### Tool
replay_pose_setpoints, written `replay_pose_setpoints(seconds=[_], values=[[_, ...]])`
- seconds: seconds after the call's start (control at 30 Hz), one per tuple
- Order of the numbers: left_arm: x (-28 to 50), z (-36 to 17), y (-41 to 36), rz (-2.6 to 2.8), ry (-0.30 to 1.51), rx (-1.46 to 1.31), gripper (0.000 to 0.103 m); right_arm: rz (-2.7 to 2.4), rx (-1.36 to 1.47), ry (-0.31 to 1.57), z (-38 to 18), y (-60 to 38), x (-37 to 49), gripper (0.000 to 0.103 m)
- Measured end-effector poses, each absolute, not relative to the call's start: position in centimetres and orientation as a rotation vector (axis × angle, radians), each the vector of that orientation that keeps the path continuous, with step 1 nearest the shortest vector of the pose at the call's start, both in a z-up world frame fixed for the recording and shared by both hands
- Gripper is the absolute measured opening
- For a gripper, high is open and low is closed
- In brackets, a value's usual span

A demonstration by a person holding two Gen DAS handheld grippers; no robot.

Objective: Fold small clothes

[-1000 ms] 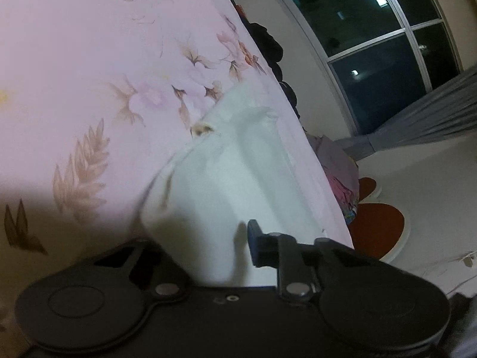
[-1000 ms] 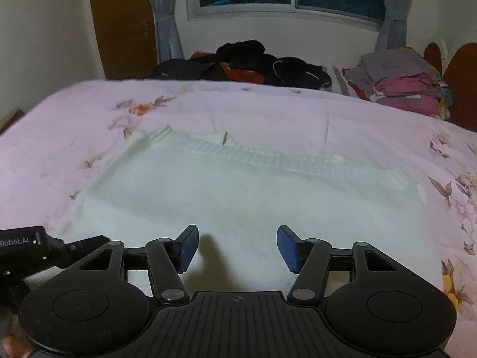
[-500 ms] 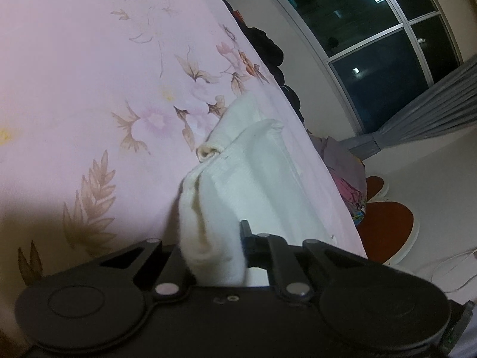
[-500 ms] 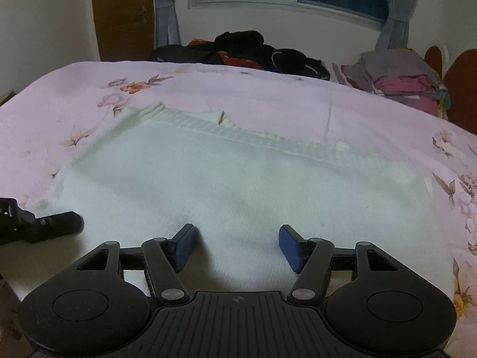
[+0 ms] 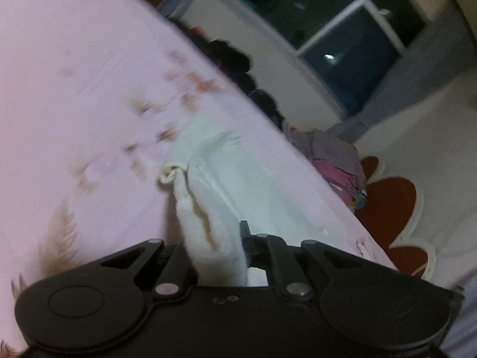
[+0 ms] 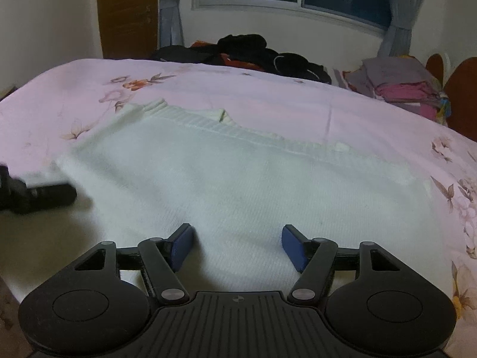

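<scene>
Bed beyond white garment lies bare and passable. Far edge obstructed: dark clothes heap and folded stack. Left tool intrudes over garment's left edge.

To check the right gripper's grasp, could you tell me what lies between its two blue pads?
Only the white knit garment lies flat beneath the right gripper, whose opening jaws touch nothing, as the right wrist view shows.

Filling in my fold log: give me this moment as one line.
left tongs: shut on white sweater edge | right tongs: opening, nothing gripped | sweater: flat on bed
</scene>
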State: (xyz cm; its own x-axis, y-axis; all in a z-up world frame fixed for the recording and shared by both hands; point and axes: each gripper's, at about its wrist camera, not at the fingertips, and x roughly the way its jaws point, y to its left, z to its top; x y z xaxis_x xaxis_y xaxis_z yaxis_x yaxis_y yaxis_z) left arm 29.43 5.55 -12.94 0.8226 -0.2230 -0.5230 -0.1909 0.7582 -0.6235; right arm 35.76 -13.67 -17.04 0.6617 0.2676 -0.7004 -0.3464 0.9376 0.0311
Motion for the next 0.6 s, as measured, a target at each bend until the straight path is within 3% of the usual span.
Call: replay_pose_setpoints(seconds=[0.3,0.6], values=[[31.2,-7.8,-4.0,-0.259,0.583,-0.403,0.007,0.270,0.169,0.732,-14.2,-21.3,34.8,0.066],[30.4,-11.8,-16.1,-0.466,0.751,-0.146,0.008,0.094,0.323,0.728,-13.0,-32.9,31.5,0.066]])
